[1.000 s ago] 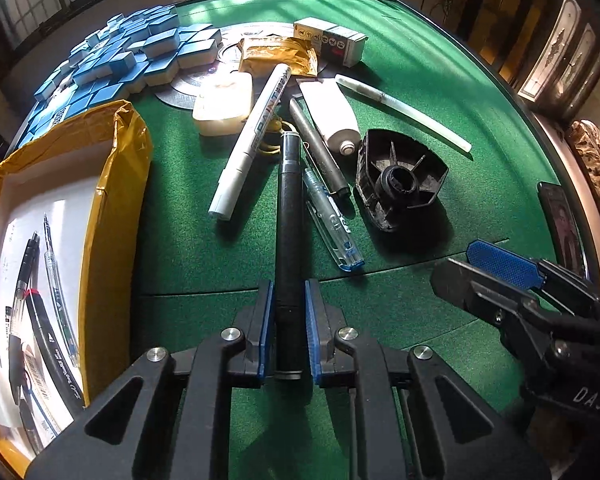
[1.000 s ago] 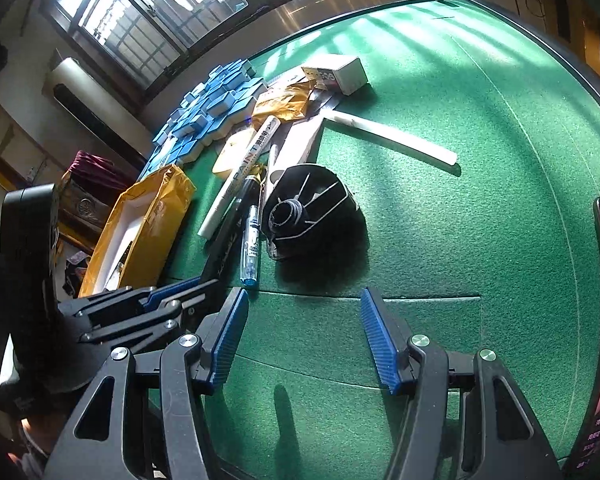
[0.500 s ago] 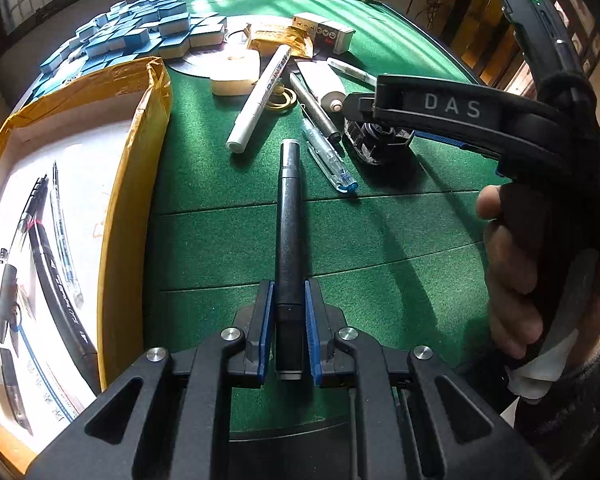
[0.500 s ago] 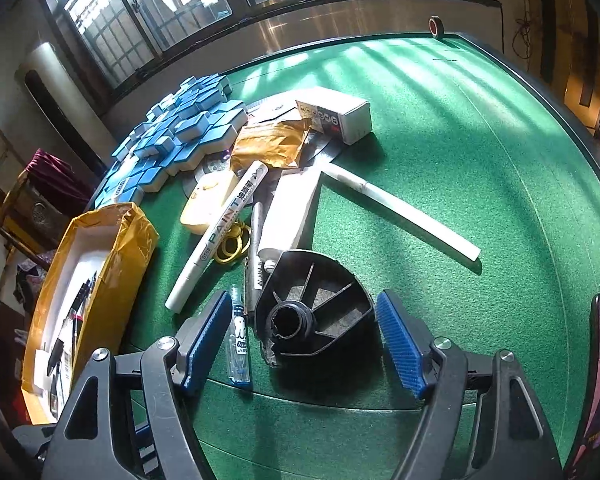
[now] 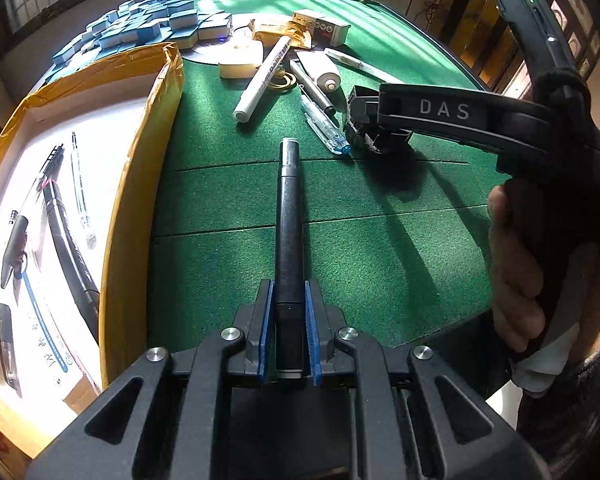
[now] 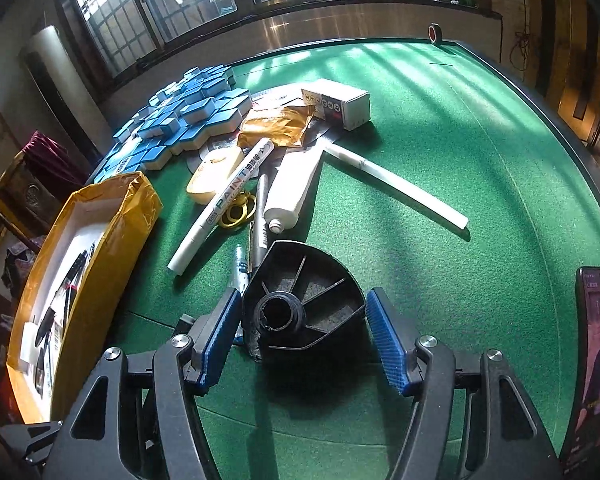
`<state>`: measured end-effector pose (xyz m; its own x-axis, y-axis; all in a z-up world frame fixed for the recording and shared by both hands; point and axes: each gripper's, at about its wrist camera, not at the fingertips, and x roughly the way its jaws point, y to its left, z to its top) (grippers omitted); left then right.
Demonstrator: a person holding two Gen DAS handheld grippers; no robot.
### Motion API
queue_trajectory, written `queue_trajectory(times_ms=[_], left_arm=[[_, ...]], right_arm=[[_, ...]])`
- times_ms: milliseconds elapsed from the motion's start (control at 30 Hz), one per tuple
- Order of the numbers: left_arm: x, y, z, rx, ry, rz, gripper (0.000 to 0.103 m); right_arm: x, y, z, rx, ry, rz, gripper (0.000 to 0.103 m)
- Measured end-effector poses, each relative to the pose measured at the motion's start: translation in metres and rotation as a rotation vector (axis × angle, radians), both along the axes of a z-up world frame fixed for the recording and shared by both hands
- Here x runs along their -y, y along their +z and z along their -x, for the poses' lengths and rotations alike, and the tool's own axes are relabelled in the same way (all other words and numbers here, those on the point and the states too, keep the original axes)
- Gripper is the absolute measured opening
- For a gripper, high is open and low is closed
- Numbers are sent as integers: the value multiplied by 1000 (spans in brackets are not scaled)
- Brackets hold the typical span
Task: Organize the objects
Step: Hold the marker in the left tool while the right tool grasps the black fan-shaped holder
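Phone [image 6: 594, 364] upright at right table edge, screen lit. Tape roll [image 6: 435, 34] at far rim. Barred windows [image 6: 148, 8] behind.

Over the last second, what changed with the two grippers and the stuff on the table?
The right gripper moved in over the black plastic part, which now sits between its jaws; they have just been closing and do not grip it yet. The left gripper stayed shut on the black pen and carried it back from the pile, beside the yellow box. Everything else stayed put.
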<state>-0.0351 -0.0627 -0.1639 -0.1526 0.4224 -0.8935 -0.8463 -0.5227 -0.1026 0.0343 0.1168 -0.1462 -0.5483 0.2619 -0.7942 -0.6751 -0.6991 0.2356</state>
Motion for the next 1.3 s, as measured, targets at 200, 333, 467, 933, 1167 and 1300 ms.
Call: queue_trajectory(times_ms=[200,333,467,933,1167,1300], left_arm=[[-1,0,-1,5,7,5,13],[-4,-1,1,18,11,16,13],[-4,3,2,11,30,-17,13],[-10,2,5,-9,50,-24,27],[-14,1,8,2,58,-8,30],[-17,-2,7,1,51,-6,30]], right_arm=[[20,1,-24,1,4,23,59],[30,1,-28,14,10,1,59],[36,0,-28,11,15,-31,60],[35,-2,-29,-47,46,-17,70],[34,-2,-29,-35,31,5,70],[32,-3,-32,-25,14,6,70]])
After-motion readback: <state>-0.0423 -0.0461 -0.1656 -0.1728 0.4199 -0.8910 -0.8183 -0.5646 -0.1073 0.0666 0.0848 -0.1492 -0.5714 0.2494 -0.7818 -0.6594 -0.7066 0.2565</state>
